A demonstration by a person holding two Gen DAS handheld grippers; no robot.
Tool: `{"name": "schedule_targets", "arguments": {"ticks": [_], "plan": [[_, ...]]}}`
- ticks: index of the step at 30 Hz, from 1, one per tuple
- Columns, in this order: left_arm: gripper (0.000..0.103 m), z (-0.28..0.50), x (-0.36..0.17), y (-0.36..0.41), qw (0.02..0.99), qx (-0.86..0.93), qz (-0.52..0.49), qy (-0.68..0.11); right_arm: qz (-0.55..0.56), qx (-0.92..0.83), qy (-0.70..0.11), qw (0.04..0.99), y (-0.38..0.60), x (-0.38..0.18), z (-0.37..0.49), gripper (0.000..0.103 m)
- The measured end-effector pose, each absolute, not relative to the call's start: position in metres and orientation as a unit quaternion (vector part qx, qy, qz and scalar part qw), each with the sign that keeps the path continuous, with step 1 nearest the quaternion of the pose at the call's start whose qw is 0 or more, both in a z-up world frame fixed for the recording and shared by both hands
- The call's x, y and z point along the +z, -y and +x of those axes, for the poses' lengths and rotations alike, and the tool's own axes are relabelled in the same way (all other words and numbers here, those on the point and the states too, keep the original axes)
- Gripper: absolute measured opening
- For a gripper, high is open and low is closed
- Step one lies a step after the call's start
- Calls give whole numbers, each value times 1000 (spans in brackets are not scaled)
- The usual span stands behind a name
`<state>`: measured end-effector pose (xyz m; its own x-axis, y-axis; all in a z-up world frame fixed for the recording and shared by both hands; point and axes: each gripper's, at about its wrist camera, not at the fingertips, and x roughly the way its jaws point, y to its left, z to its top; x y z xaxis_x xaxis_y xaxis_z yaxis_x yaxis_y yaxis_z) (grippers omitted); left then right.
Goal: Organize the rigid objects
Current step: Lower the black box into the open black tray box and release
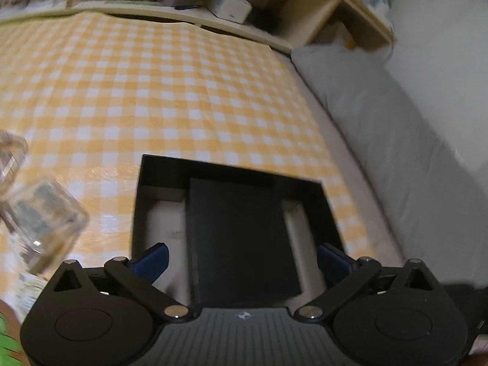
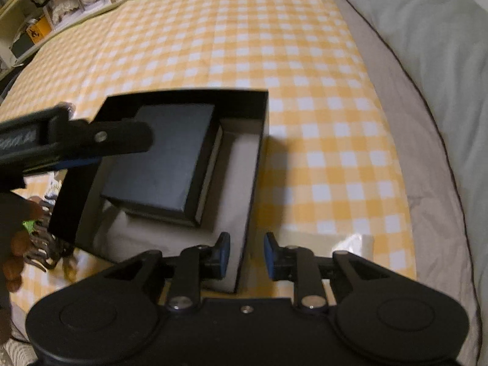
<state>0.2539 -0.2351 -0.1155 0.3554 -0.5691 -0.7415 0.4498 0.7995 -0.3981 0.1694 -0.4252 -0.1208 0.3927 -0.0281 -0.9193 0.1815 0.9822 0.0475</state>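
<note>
Open black box (image 2: 183, 164) sits on the checked cloth (image 2: 274, 61), a smaller black box (image 2: 158, 164) inside it against the far-left corner. Right gripper (image 2: 246, 256) straddles the near wall, jaws parted, pads clear of it; left gripper (image 1: 241, 259) hovers wide open above the inner box, holding nothing. Judgement: keep the right clear and lower the left squarely.

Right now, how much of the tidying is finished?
One small black box already lies inside the open black box. The right gripper straddles that box's wall, fingers apart; the left gripper hangs open over it. Glass jars and a brown hair claw remain outside.
</note>
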Motion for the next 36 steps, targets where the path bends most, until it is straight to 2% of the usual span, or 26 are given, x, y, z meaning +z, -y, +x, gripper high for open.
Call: {"name": "schedule_targets", "arguments": {"ticks": [2, 4, 6, 9, 21, 30, 32, 36], "plan": [[92, 251, -118, 231, 820, -315, -43, -475, 74, -58, -544, 834, 426, -120, 166, 17], [77, 251, -124, 230, 812, -317, -35, -489, 77, -48, -538, 838, 425, -118, 165, 8], [72, 249, -129, 230, 807, -316, -35, -498, 56, -48, -536, 841, 418, -116, 166, 8], [71, 245, -130, 234, 809, -328, -49, -486, 41, -45, -536, 842, 415, -117, 167, 8], [72, 236, -129, 279, 814, -355, -68, -455, 32, -30, -532, 845, 416, -115, 163, 8], [75, 237, -118, 270, 815, -368, -51, -445, 32, -28, -534, 845, 419, -115, 162, 8], [78, 237, -108, 261, 816, -376, -53, -436, 34, -29, -534, 844, 420, -115, 162, 8], [95, 236, -81, 236, 824, -400, -41, -399, 29, -33, -535, 844, 418, -116, 163, 8]]}}
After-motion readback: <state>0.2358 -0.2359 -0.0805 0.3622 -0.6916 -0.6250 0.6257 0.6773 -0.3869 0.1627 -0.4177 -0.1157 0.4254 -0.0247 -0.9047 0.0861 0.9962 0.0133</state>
